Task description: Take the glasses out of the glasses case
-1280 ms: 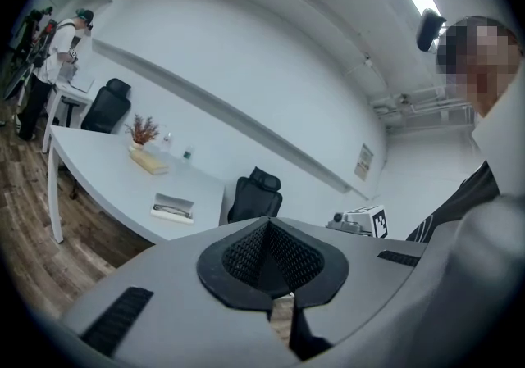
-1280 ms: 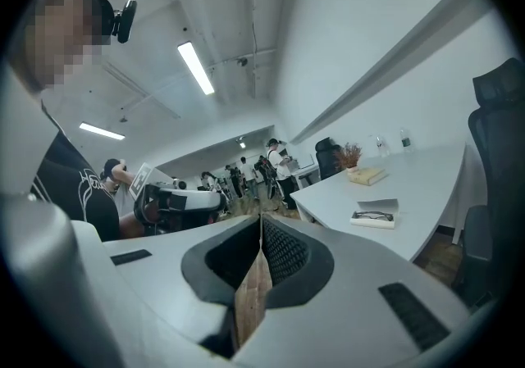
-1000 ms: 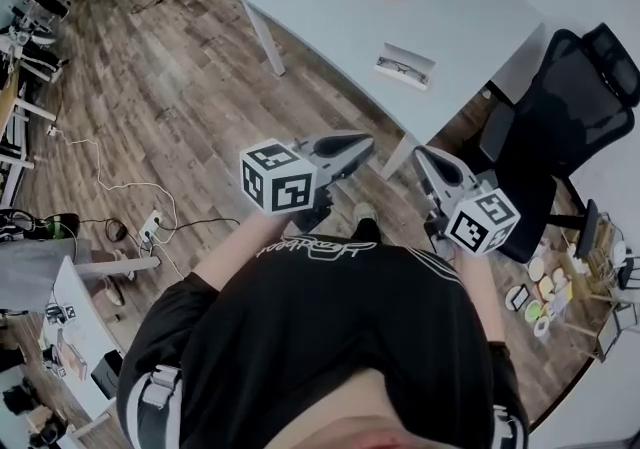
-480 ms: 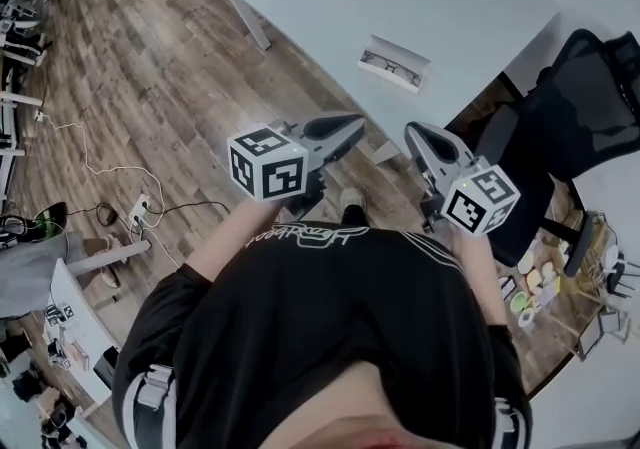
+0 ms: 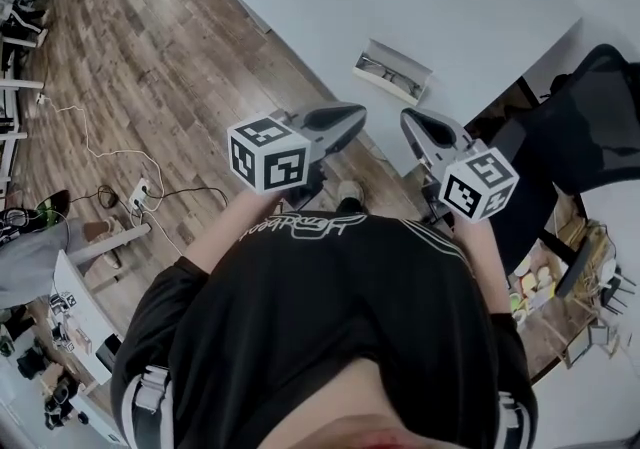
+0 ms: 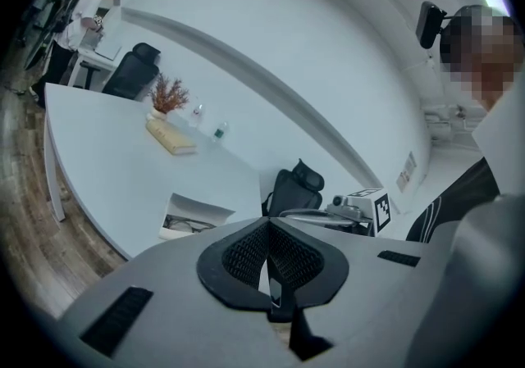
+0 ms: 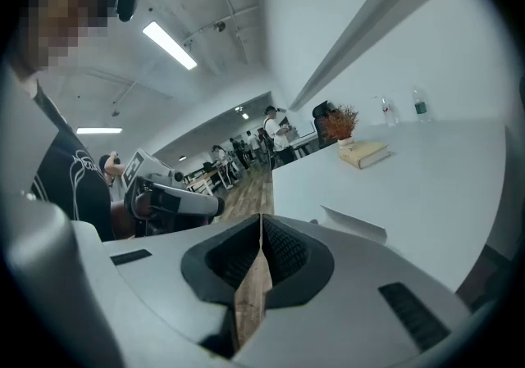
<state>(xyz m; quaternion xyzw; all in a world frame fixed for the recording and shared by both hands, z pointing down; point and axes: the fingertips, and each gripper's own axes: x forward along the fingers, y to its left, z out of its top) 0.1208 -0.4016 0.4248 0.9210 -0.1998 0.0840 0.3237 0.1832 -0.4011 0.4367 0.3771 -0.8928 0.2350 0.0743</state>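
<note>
An open white glasses case (image 5: 392,70) lies near the front edge of the white table (image 5: 480,7), with dark-framed glasses (image 5: 385,68) inside it. In the left gripper view the case (image 6: 195,215) shows just beyond the jaws, and the glasses (image 6: 189,225) rest in its lower half. My left gripper (image 5: 358,114) and right gripper (image 5: 406,117) hover side by side short of the table edge, both shut and empty. The left gripper's (image 6: 268,221) pads meet at the tip. Over the shut right gripper (image 7: 261,217), only the raised case lid (image 7: 353,224) shows.
A tan book (image 6: 171,138) and a vase of dried flowers (image 6: 168,96) sit further back on the table. A black office chair (image 5: 590,127) stands at the table's right end. Cables and a power strip (image 5: 140,199) lie on the wooden floor to the left.
Both grippers have moved forward and a little down toward the table edge. The case now sits closer to them in the head view. Both jaws have stayed shut.
</note>
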